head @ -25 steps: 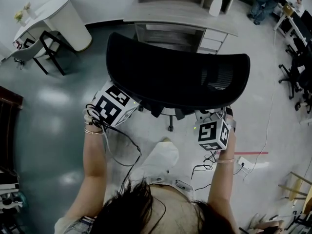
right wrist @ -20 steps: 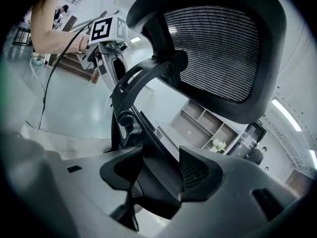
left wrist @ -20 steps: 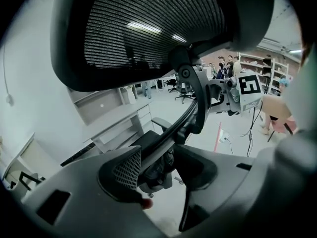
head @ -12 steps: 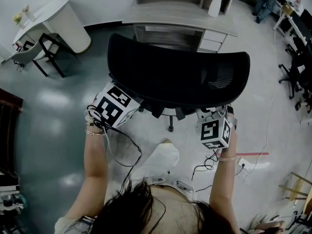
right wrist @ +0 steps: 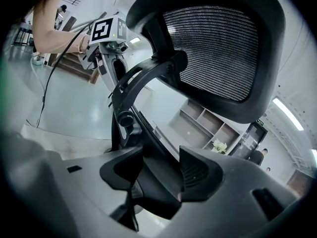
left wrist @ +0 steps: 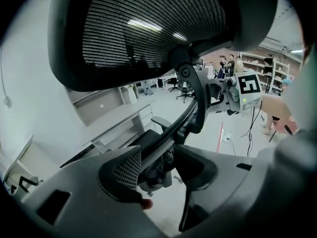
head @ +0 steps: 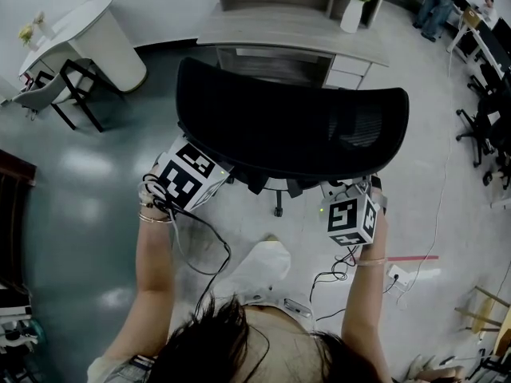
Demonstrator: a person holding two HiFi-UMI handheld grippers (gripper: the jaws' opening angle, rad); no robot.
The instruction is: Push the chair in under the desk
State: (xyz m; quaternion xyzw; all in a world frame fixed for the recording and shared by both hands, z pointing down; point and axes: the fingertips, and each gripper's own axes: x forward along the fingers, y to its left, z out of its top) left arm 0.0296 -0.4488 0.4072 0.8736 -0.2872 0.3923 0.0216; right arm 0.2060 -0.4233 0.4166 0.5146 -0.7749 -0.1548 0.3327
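At lower left of the chair [head: 287, 126] back, the left gripper [left wrist: 154, 160] is held with jaws apart, nothing clamped. The chair is seen mid-frame, just before the desk [head: 279, 26] at top centre. At lower right, the right gripper [right wrist: 162, 170] is held with jaws apart, a dark chair part between them.

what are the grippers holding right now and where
Nothing looks clamped: the left gripper and right gripper sit with jaws apart behind the chair's backrest, near its lower edge.
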